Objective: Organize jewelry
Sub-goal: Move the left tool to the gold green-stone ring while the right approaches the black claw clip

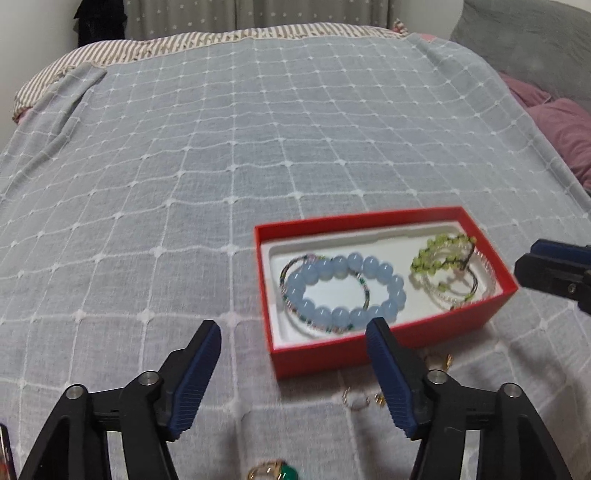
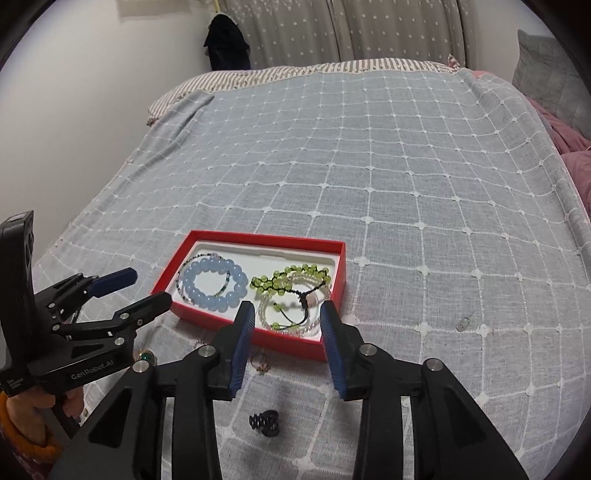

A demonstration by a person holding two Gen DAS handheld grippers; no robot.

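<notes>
A red box (image 1: 495, 306) (image 2: 334, 280) with a white liner lies on the bed. In it lie a blue bead bracelet (image 1: 397, 286) (image 2: 207, 271), a thin multicoloured bangle (image 1: 364, 288) under it, and green bead bracelets (image 1: 439, 254) (image 2: 279, 282) with clear ones. My left gripper (image 1: 293, 330) (image 2: 147, 288) is open and empty, hovering at the box's near left corner. My right gripper (image 2: 288, 312) is open and empty above the box's near edge. Loose on the cover: a green-stone ring (image 1: 284, 472) (image 2: 147, 356), small gold earrings (image 1: 356, 400), a gold piece (image 2: 260, 363), a black clip (image 2: 265, 422).
The bed has a grey-blue checked cover (image 2: 369, 166). A small clear item (image 2: 463, 325) lies right of the box. Purple bedding (image 1: 561, 125) and a grey cushion (image 1: 524, 33) lie at the right edge. A wall runs along the left side.
</notes>
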